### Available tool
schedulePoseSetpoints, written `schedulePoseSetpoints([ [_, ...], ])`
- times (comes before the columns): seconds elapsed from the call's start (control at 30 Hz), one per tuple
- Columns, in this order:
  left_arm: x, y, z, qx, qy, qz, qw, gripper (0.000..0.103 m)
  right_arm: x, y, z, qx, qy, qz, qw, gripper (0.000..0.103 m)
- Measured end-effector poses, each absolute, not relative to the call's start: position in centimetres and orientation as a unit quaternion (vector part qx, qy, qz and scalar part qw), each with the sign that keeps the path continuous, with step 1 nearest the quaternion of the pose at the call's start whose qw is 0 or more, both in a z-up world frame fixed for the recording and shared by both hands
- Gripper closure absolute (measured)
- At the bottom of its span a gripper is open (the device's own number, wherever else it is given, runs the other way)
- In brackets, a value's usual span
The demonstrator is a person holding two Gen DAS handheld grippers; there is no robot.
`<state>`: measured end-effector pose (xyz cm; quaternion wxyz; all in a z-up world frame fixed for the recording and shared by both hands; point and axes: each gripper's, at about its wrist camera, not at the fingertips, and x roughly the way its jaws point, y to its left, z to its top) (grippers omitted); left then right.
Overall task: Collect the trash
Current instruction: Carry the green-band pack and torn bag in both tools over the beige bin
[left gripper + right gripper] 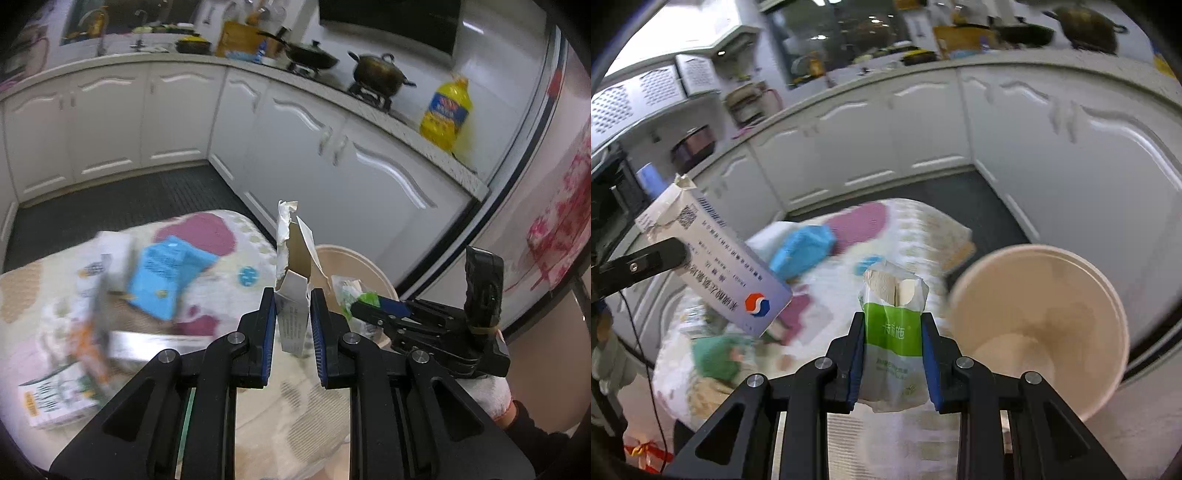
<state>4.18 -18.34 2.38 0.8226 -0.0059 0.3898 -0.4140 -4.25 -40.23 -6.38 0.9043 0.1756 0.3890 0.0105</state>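
Sitting between fingers: torn carton.

Left black two-finger gripper with blue pads: jaws clamped, pointing downward. Right black two-finger gripper with blue pads: jaws clamped, angled downward. White-gloved hand holds right gripper.

Left gripper clamps a torn box near the bin.
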Motion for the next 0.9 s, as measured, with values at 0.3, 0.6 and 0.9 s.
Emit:
schedulePoseSetpoints([
  [0.3,4.0,-26.8,-0.5,0.025,0.404,-0.425,0.81,0.087,-4.4,-45.6,-11.8,0.211,0.431,-0.036,0.877,0.076],
  [0.6,3.7,-31.6,-3.2,0.057,0.421,-0.423,0.8,0.087,-4.6,-48.5,-15.3,0.239,0.451,-0.056,0.858,0.076],
  [0.9,3.9,-34.3,-5.1,0.067,0.434,-0.419,0.795,0.087,-5.0,-49.8,-17.3,0.254,0.467,-0.068,0.845,0.076],
])
